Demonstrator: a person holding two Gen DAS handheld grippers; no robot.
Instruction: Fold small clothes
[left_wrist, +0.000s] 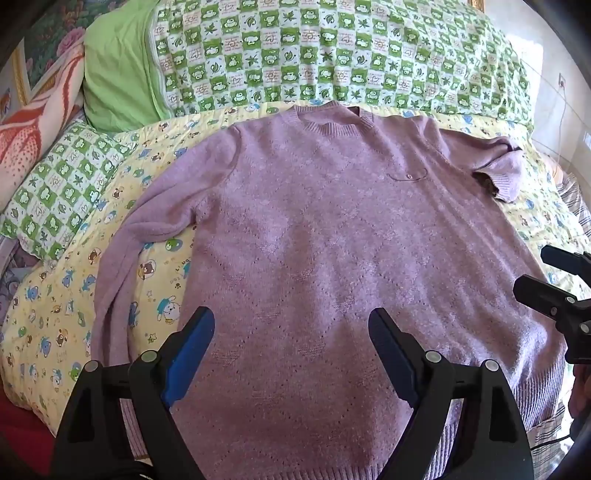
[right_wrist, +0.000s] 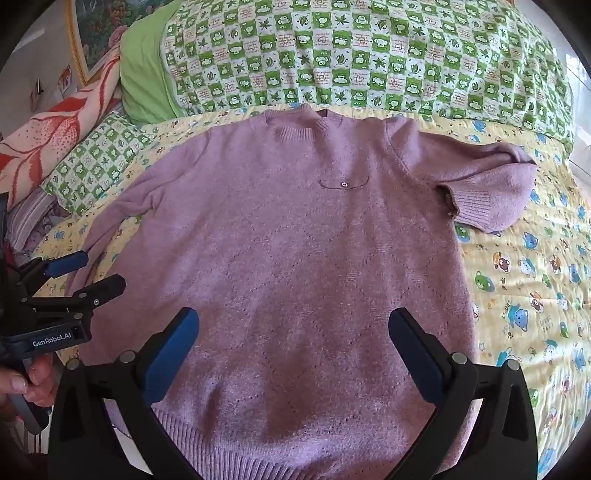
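Lilac sweater lying flat, face up on bed, unfolded; one sleeve doubling back. Left tongs and right tongs hovering wide apart, empty. Folding not yet begun.

sweater: lies flat on the bed sheet, neckline at the far end, hem nearest the cameras
left sleeve: runs down along the body's left side
right sleeve: folded back, cuff beside the body
quilt: behind the sweater, across the bed
pillow: left of the sweater
left gripper: above the lower body
right gripper: beside it, to the right
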